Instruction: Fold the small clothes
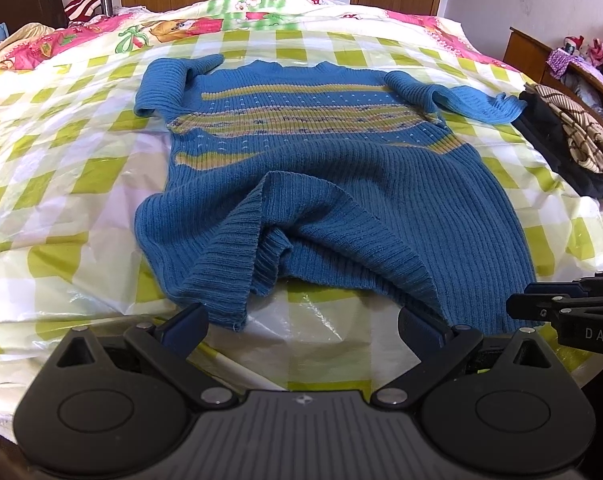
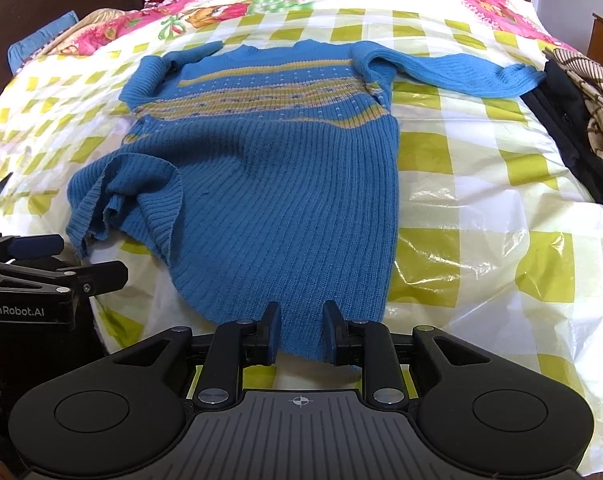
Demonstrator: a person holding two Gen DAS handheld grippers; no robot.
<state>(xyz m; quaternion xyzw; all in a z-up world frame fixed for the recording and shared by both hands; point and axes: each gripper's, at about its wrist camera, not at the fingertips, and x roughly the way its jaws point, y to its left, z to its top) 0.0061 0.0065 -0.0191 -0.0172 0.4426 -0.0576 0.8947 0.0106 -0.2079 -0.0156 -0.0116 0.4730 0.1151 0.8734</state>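
At the bed's near edge, the left gripper (image 1: 303, 322) is spread wide at the sweater's (image 1: 301, 168) rumpled hem, while the right gripper (image 2: 301, 334) stands partly open astride it. Beyond, the sweater lies across the checkered sheet (image 2: 461, 168), folded clothes (image 2: 581, 112) to the right.

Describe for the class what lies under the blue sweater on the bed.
Under the blue sweater lies a clear plastic sheet over a green-and-white checked bedcover. Whatever is directly beneath the knit is covered.
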